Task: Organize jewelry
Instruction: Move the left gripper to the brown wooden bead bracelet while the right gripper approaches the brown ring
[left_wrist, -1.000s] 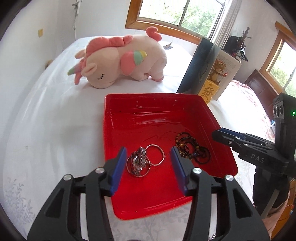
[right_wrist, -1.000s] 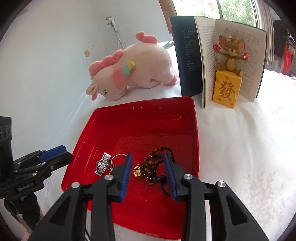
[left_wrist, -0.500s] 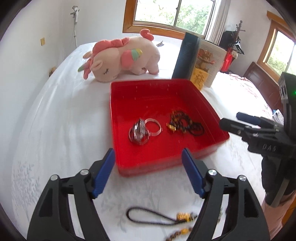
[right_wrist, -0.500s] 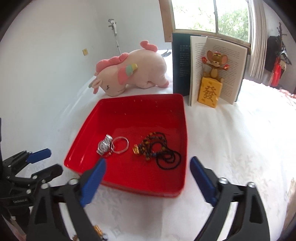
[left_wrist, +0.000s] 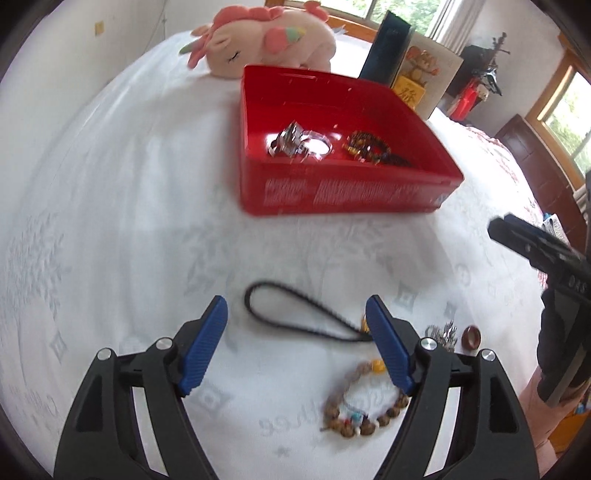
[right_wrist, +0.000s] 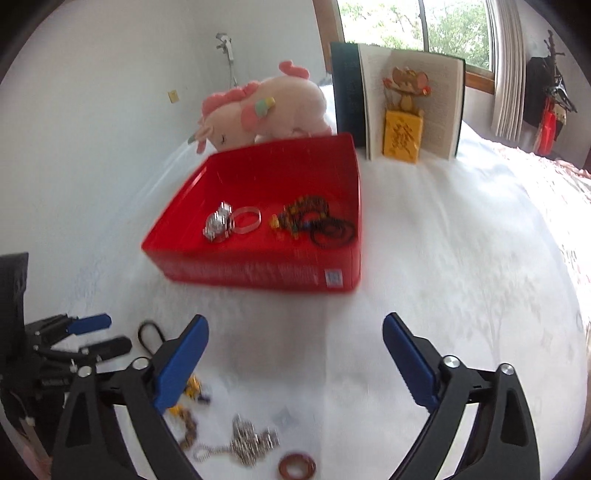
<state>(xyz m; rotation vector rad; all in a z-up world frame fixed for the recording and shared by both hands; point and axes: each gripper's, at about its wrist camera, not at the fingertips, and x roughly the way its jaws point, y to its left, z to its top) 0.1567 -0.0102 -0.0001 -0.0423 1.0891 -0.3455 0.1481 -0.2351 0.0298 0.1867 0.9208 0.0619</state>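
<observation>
A red tray (left_wrist: 351, 199) (right_wrist: 258, 273) on the white bedspread holds a silver watch (left_wrist: 290, 142) (right_wrist: 218, 223), a clear bangle (left_wrist: 316, 146) (right_wrist: 246, 219) and a beaded necklace (left_wrist: 369, 147) (right_wrist: 314, 221). On the cloth in front of it lie a black cord (left_wrist: 248, 299) (right_wrist: 147, 336), a wooden bead bracelet (left_wrist: 347, 430) (right_wrist: 188, 424), a silver chain (left_wrist: 441, 332) (right_wrist: 251, 445) and a red-brown ring (left_wrist: 472, 336) (right_wrist: 297, 466). My left gripper (left_wrist: 295, 301) is open above the cord. My right gripper (right_wrist: 295, 317) is wide, its jaws closing on nothing, above bare cloth beyond the chain and ring.
A pink unicorn plush (left_wrist: 266, 40) (right_wrist: 266, 107) lies behind the tray. An open book (right_wrist: 410, 103) stands at the back right with a mouse figurine on a yellow block (right_wrist: 402, 136) in front of it. White wall to the left, windows behind.
Both grippers opened, left the watch and the beaded necklace in the tray, and drew back toward me. The loose jewelry on the cloth has come into view.
</observation>
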